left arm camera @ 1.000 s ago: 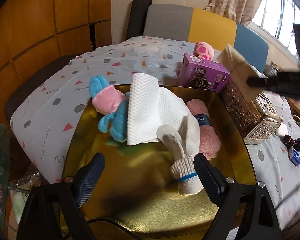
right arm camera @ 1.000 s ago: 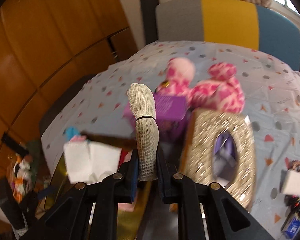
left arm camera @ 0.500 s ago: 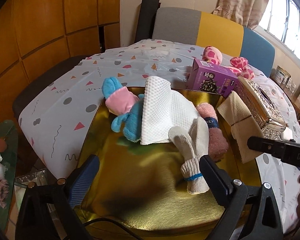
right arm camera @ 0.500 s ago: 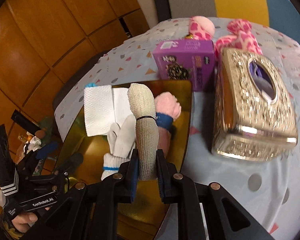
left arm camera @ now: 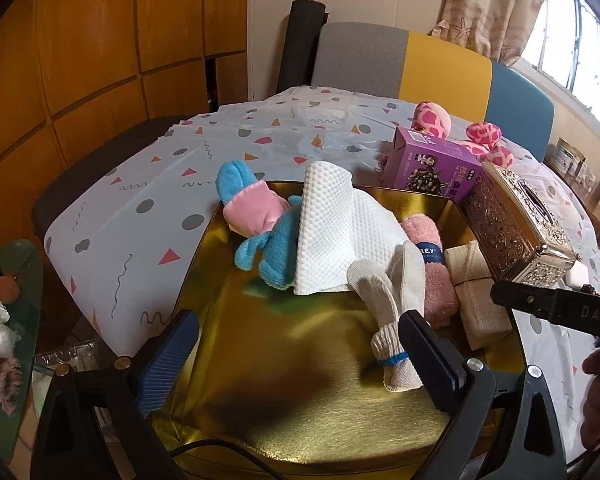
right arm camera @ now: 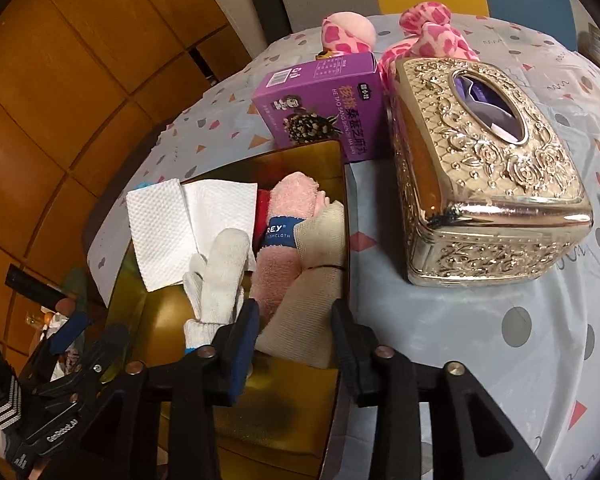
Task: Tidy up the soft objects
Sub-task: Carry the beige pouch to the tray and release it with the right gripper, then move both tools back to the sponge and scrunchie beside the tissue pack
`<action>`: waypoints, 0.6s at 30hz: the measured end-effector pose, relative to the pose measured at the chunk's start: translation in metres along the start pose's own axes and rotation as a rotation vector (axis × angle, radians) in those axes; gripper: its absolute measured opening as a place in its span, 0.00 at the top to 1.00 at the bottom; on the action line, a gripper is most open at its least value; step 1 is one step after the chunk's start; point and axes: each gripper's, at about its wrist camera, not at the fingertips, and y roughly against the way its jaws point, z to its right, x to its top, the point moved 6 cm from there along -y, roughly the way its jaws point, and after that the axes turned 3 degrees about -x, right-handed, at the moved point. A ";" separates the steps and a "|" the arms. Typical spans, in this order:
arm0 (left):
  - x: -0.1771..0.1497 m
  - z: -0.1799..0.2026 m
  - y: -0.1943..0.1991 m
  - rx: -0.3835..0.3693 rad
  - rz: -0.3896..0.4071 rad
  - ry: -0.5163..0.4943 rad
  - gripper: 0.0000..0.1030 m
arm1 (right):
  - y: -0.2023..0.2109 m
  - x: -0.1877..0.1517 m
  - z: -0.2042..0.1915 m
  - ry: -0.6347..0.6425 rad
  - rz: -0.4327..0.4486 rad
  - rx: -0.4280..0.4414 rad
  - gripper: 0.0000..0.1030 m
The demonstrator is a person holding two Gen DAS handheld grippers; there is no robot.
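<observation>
Carried down from above the desk (left arm camera: 112, 216) and laid along the right edge of the gold tray (left arm camera: 284, 368): the beige bandage roll (right arm camera: 314, 276), now resting against the pink washcloth (right arm camera: 286, 248).

Left to right across the tray: blue and pink plush toy (left arm camera: 256, 220) at the far left rim, partly covered by the white paper towel (left arm camera: 332, 236); then the white knit gloves (left arm camera: 392, 292), the pink washcloth, and the bandage roll last. Packed side by side, probably so that every soft piece fits in one row on the tray.

Left hand-held gripper (left arm camera: 296, 354) held wide apart over the bare front of the tray, nothing between the fingers, likely waiting clear of the drop. Right hand-held gripper (right arm camera: 294, 328) opening around the roll, blue pads apart from the fabric on both sides, roll lying on its own between them.

Kept off the tray, on the desk to the right: purple box (right arm camera: 324, 104) and ornate metal tissue box (right arm camera: 480, 168), both hard. Pink spotted plush (right arm camera: 432, 40) behind them, not yet gathered.

Compared with a second before: right jaws no longer clamped on the roll; left jaws slightly wider.
</observation>
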 end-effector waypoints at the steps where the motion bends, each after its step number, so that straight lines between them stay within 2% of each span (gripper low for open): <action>1: 0.000 0.000 0.000 0.000 -0.002 -0.002 0.02 | 0.002 0.000 0.000 0.004 0.008 -0.007 0.60; 18: 0.001 0.009 0.006 0.012 0.016 -0.032 0.01 | 0.043 -0.009 0.008 0.108 0.136 -0.137 0.58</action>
